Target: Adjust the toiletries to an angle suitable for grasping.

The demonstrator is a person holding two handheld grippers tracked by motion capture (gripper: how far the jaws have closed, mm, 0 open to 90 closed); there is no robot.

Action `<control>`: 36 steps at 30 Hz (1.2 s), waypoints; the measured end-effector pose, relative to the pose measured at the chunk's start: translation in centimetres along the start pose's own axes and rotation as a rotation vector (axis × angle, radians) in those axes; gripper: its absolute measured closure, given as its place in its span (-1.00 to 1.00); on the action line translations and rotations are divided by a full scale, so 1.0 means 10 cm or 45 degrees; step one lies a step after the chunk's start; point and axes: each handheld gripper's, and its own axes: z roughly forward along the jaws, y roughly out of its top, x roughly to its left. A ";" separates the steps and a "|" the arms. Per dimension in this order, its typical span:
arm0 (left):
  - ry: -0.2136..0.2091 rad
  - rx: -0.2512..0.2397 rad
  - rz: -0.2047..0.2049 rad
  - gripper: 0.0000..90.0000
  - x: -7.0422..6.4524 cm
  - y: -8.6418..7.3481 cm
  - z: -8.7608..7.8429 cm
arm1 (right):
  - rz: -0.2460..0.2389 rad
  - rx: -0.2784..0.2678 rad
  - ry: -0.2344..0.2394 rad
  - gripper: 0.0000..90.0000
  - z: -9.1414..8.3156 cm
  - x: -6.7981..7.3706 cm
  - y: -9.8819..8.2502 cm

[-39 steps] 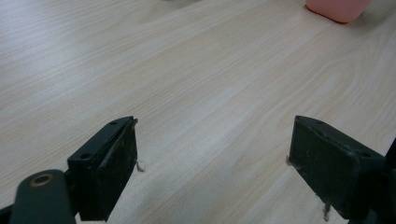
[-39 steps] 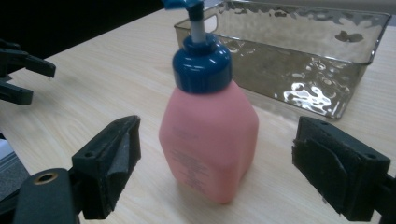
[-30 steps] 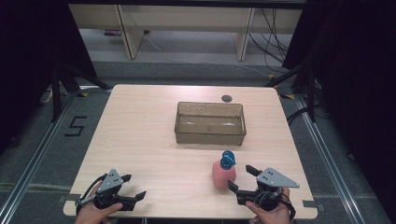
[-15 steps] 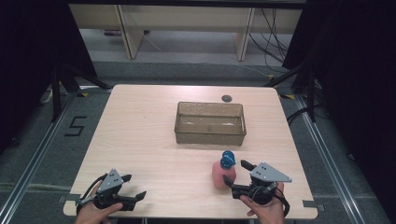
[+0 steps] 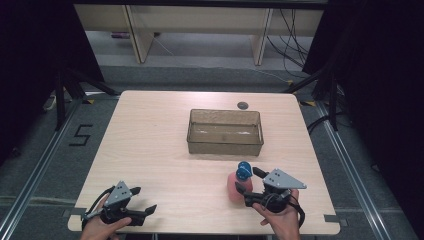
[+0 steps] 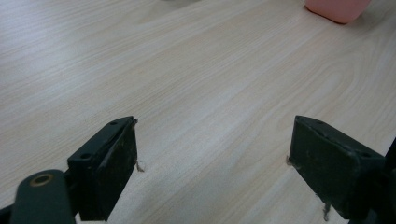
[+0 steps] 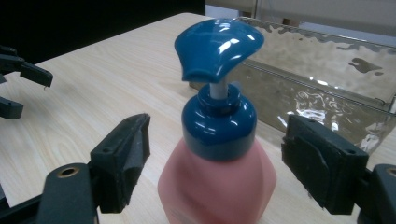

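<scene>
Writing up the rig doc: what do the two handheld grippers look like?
Both the left gripper and the right gripper have black bodies, two blocky black jaws with screw holes, a grey three-cornered plate on top and a black trailing cable. No sleeves visible.

I see a pale wood-grain table [image 5: 160, 150] with a smooth, matt top. The pink plastic pump bottle [image 7: 219, 186] looks satiny, its blue plastic pump head [image 7: 217, 46] glossy with bright highlights. The clear smoky plastic bin [image 5: 225, 131] shines. My right hand-held gripper [image 7: 215, 163] has matt black, scuffed pads.
</scene>
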 end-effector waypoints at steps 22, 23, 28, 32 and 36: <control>-0.005 -0.002 0.003 -0.67 -0.01 0.00 0.00 | 0.017 -0.015 0.046 -0.32 0.15 -0.03 0.04; -0.004 0.002 0.009 -0.67 -0.01 0.00 -0.01 | 0.018 -0.009 0.046 -0.30 0.16 -0.03 0.04; -0.002 0.004 0.010 -0.67 -0.01 0.01 -0.01 | 0.015 -0.019 0.038 -0.29 0.18 -0.04 0.04; -0.004 0.001 0.008 -0.67 -0.01 0.01 -0.01 | -0.009 -0.015 0.042 -0.26 0.21 -0.05 0.04; -0.002 0.005 0.007 -0.67 -0.01 0.01 -0.01 | 0.022 -0.008 0.059 -0.20 0.22 -0.04 0.04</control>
